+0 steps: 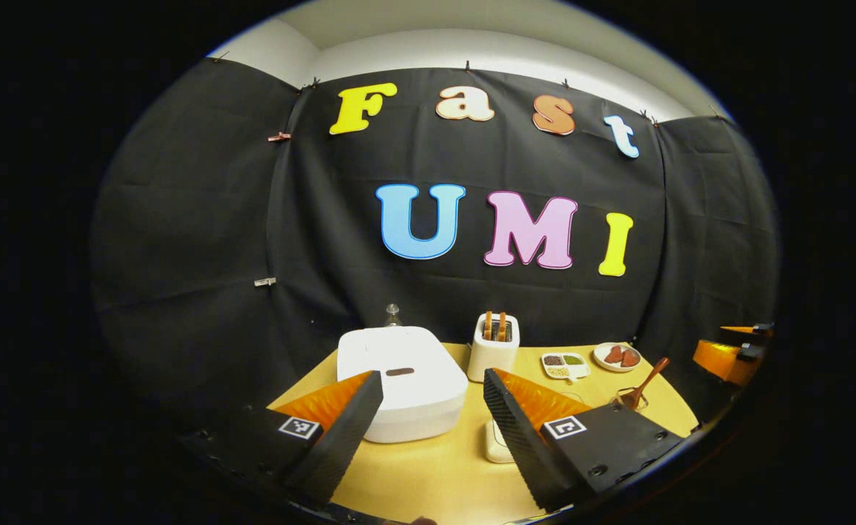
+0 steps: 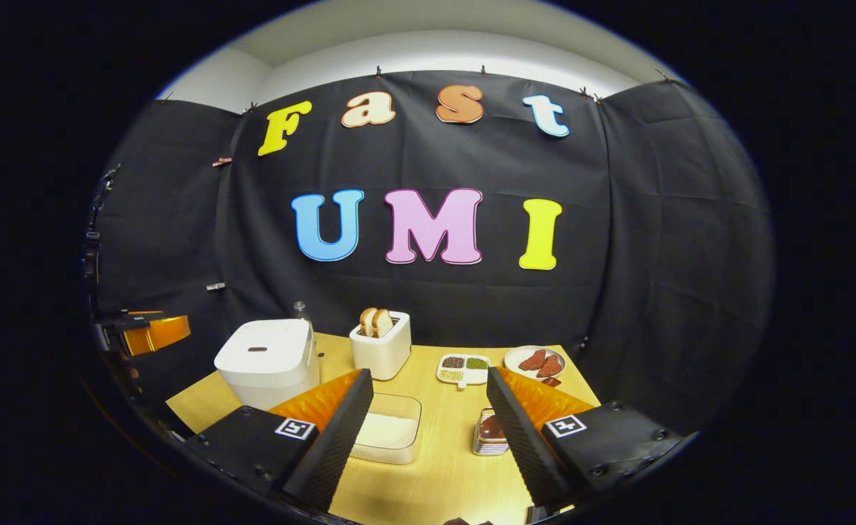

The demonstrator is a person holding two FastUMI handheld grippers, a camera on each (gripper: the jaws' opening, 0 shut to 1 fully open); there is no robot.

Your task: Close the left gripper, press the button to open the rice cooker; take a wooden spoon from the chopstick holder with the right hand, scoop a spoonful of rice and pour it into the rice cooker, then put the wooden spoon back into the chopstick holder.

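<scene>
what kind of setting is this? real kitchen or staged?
Looks staged: a recording booth, not a real kitchen. Black cloth wall pinned up behind a small wooden table, set with kitchen props: a closed rice cooker, a toaster, and a divided dish of grains.

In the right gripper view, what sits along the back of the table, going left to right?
Rice cooker → toaster → divided dish of grains → plate of brown pieces.

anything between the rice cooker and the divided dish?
Yes: the white toaster stands between the rice cooker and the divided dish, seen in the right gripper view.
</scene>
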